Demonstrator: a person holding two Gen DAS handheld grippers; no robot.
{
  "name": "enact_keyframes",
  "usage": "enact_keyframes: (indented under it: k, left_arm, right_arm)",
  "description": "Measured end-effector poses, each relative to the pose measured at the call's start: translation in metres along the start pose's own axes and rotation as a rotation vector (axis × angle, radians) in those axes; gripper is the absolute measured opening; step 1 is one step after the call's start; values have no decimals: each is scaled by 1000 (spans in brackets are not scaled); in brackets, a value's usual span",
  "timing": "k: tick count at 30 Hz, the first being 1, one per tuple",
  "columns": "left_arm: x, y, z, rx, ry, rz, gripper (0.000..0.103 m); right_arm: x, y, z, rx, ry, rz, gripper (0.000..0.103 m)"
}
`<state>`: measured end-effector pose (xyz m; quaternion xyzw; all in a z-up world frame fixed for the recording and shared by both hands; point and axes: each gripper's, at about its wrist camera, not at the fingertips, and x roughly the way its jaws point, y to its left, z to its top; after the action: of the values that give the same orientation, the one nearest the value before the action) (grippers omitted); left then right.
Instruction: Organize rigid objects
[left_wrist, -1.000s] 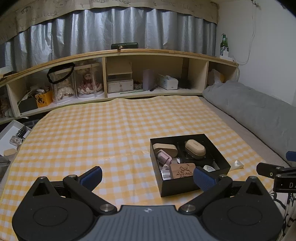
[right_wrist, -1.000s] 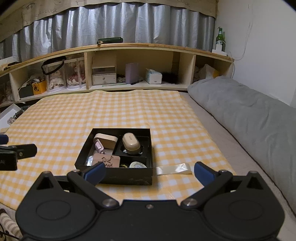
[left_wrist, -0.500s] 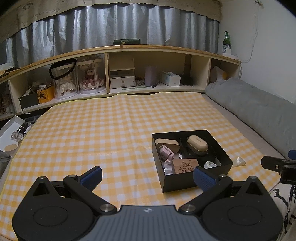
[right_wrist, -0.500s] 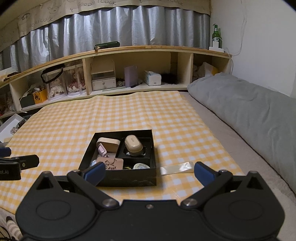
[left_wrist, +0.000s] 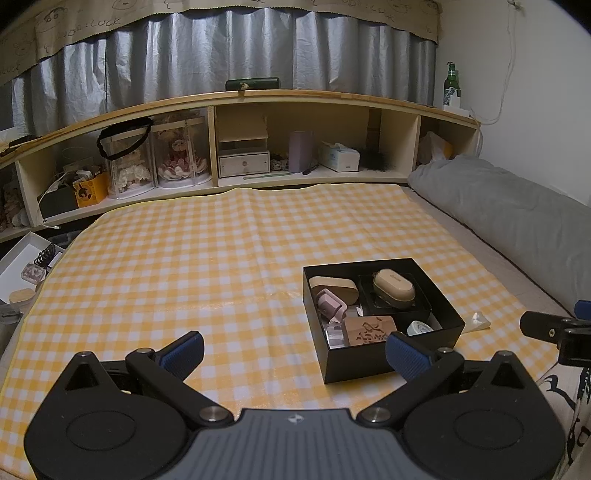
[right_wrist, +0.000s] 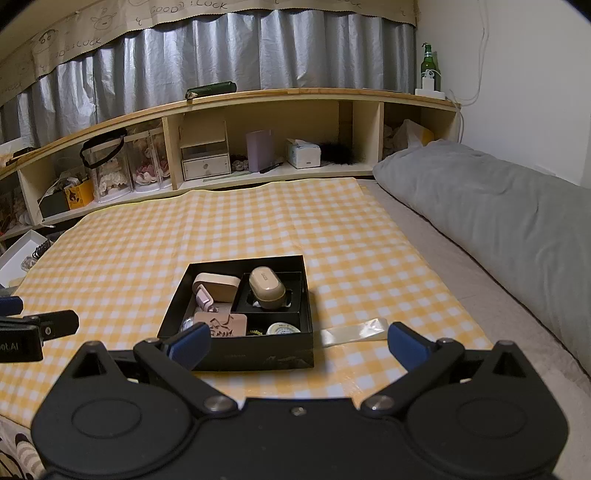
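Observation:
A black open box (left_wrist: 391, 360) (right_wrist: 236, 360) sits on the yellow checked cloth (left_wrist: 184, 258) (right_wrist: 332, 240). Inside it lie a tan oval case (left_wrist: 393, 288) (right_wrist: 266, 288), a beige box (left_wrist: 338, 286) (right_wrist: 218, 286), a pink item (left_wrist: 330, 304) (right_wrist: 204, 298), a brown embossed card (left_wrist: 369, 330) (right_wrist: 221, 325) and a small round tin (left_wrist: 419, 328) (right_wrist: 282, 328). My left gripper (left_wrist: 294, 352) is open and empty, left of the box. My right gripper (right_wrist: 297, 341) is open and empty, just in front of the box.
A clear plastic strip (right_wrist: 354, 330) (left_wrist: 478, 320) lies right of the box. A wooden shelf (left_wrist: 295, 107) with dolls, boxes and tissues runs along the back. A grey pillow (right_wrist: 498, 206) lies on the right. A white box (left_wrist: 22, 258) sits at far left.
Both grippers have drawn back and risen a little, so the box appears slightly farther away. Both stay open and empty; the box contents have not moved.

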<state>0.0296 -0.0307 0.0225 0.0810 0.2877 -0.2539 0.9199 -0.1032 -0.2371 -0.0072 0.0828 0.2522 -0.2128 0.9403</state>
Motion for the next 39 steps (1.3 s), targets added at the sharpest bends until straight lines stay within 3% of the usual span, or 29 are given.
enact_keyframes:
  k: [39]
  left_arm:
    - [-1, 0, 0, 0, -1, -1, 103]
  right_arm:
    - [0, 0, -1, 9, 1, -4, 103]
